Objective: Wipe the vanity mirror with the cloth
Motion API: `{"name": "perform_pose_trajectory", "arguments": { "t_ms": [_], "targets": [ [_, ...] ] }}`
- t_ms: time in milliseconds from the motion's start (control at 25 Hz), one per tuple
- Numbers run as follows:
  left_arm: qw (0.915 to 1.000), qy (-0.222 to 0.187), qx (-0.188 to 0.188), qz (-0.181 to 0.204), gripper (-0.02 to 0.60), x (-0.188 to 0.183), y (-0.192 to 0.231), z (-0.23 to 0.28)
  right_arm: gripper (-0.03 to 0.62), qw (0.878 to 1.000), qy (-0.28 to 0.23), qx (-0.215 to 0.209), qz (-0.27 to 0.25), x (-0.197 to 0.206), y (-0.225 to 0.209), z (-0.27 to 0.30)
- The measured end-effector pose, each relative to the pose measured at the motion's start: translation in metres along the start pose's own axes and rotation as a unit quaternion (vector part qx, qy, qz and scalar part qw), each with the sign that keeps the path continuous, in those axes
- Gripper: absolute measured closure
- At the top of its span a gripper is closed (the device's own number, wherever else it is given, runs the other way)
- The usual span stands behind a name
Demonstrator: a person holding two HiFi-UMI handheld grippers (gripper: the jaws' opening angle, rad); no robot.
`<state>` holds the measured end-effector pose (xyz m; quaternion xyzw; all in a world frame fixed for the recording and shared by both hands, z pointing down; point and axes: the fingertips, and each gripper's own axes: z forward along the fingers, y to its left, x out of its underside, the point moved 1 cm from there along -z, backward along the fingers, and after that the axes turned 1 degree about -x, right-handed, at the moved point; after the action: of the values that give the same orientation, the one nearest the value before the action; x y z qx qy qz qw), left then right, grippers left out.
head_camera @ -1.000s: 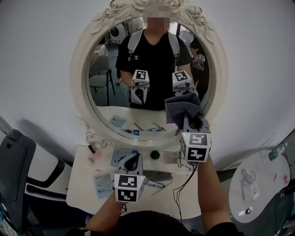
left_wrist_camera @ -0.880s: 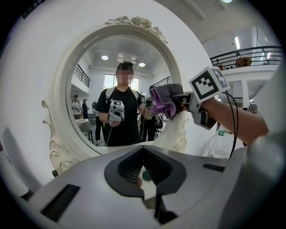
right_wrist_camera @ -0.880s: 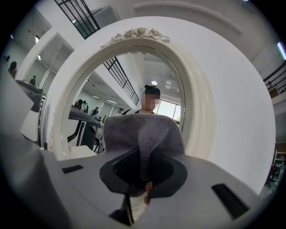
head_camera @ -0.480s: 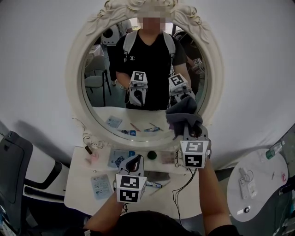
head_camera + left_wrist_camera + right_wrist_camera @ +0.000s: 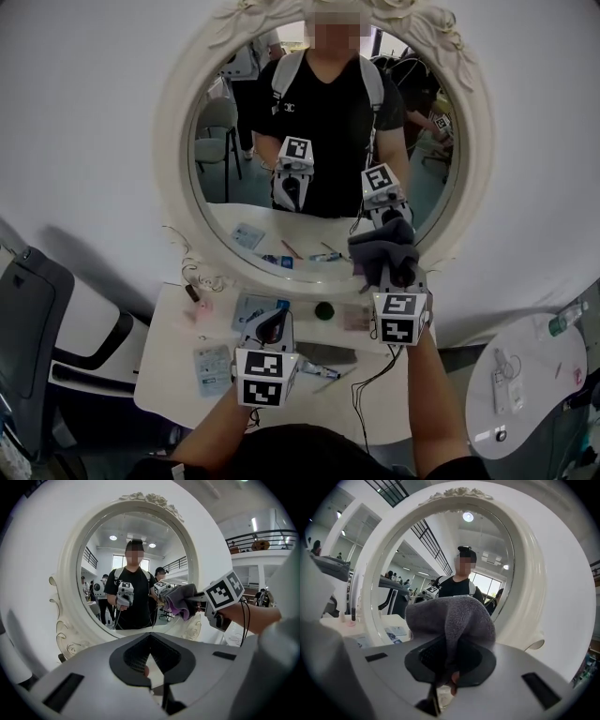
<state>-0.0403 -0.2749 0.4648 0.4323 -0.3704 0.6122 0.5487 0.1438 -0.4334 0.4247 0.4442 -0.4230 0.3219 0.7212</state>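
I'm mid-wipe, I judge: right tongs grip the grey cloth at the mirror's lower right, left tongs closed and empty nearer me; next, sweep the cloth left across the glass.

Plain white wall all round, evenly lit. White dressing table against it, scattered with small packets. Dark office chair at left, close beside the table — round white side table at right, bottle near its far edge. Upper-level balcony railing off to the right, strip light on the ceiling above. Floor barely visible.
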Motion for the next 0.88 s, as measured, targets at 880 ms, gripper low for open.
{"name": "perform_pose_trajectory", "arguments": {
  "t_ms": [880],
  "targets": [
    [0.9993,0.022,-0.029,-0.01,0.581,0.022,0.05,-0.019,0.549,0.996,-0.005,-0.044,0.073,-0.01,0.083,0.024]
  ]
}}
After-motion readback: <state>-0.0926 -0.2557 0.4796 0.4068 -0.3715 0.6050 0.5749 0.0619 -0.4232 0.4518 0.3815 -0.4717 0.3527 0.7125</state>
